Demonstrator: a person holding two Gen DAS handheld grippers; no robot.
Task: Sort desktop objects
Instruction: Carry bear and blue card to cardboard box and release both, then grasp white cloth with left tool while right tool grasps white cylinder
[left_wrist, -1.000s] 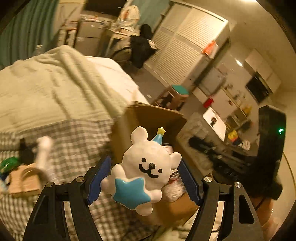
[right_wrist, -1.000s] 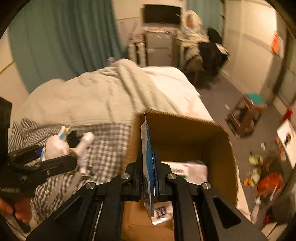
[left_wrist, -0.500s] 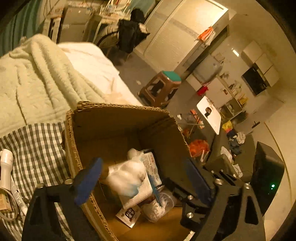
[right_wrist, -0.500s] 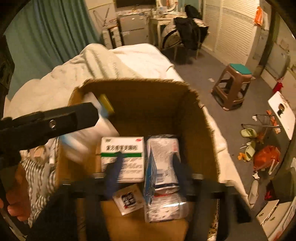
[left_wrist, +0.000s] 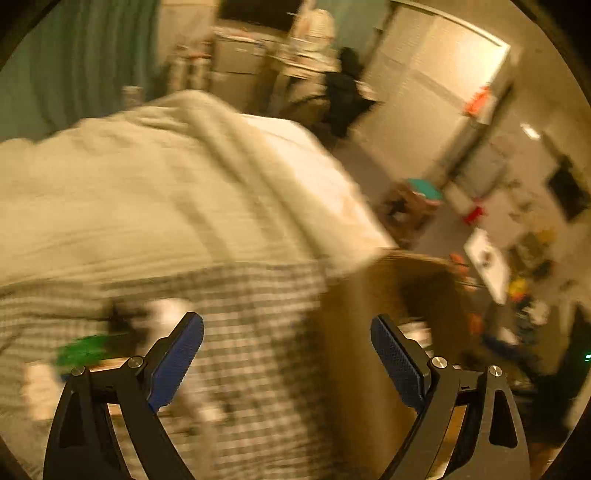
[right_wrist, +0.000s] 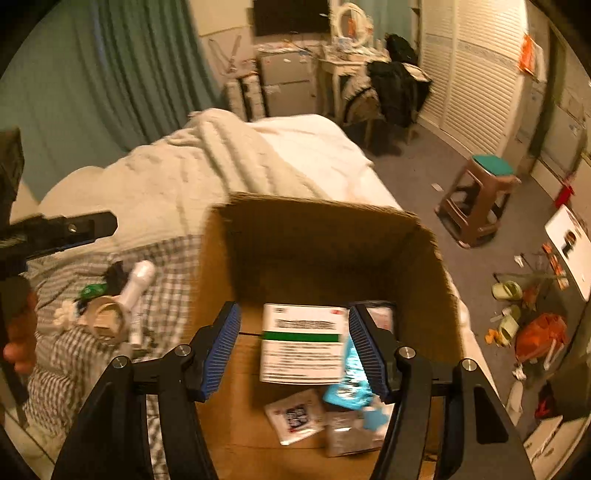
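Left wrist view: the left gripper (left_wrist: 287, 354) is spread wide with nothing between its blue pads (left_wrist: 177, 360); a second ago it pinched a white bear figure, half a second ago it hung over the open box with the bear dropping, and it has swung back over the bed; the picture is smeared by motion; under the fingers lies the checked cloth (left_wrist: 258, 332), with a green blur (left_wrist: 86, 349) and a white shape beside the left finger, too blurred to name; the cardboard box (left_wrist: 369, 306) stands to the right, its near corner just beside the right finger; the pale blanket (left_wrist: 147, 192) fills the far side

Right wrist view: the right gripper (right_wrist: 293, 345) is spread open above the box (right_wrist: 321, 221); a second ago it was clamped on a blue packet (right_wrist: 351, 387), which now lies in the box bottom against the right pad's lower end; a white medicine carton (right_wrist: 301, 343) with a green stripe lies flat between the fingers, a QR-code sachet (right_wrist: 295, 415) in front of it; the box walls rise on three sides, the top stands free; left of the box, on the checked cloth (right_wrist: 173, 280), lie a white tube (right_wrist: 138, 284), a tape roll (right_wrist: 105, 317) and a green item (right_wrist: 90, 290), close together; the left gripper (right_wrist: 74, 230) hangs over them, well apart from the box rim
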